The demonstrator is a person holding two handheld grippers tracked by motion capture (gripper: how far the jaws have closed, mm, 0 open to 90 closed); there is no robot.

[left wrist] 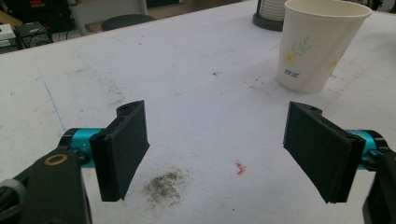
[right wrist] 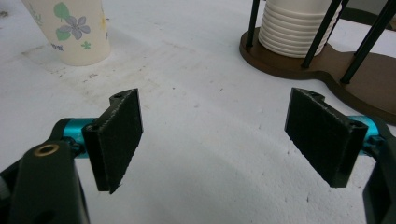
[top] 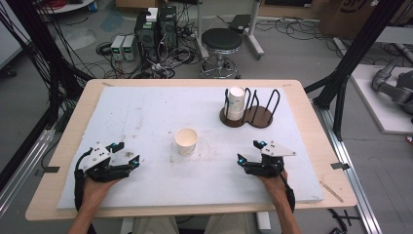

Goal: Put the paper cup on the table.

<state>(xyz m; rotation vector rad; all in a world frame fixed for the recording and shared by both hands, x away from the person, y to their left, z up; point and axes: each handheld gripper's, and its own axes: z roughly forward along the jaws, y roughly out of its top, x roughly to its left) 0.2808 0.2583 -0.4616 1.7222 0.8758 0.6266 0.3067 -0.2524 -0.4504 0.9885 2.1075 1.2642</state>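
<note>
A single paper cup (top: 186,141) with a flower print stands upright on the white mat (top: 146,112), near the middle. It appears ahead and to the right in the left gripper view (left wrist: 317,44) and at the upper left in the right gripper view (right wrist: 72,30). A stack of white cups (top: 235,103) sits in one side of a brown wire cup holder (top: 253,116); the stack (right wrist: 292,32) is close ahead of my right gripper (right wrist: 224,144). My left gripper (top: 130,163) rests open at the front left, my right gripper (top: 243,161) open at the front right. Both hold nothing.
The holder's second slot (right wrist: 369,81) stands free of cups. The mat has dirt smudges (left wrist: 163,186) in front of my left gripper. Wooden table edge (top: 311,112) borders the mat. A stool (top: 221,41), computers and cables lie on the floor beyond.
</note>
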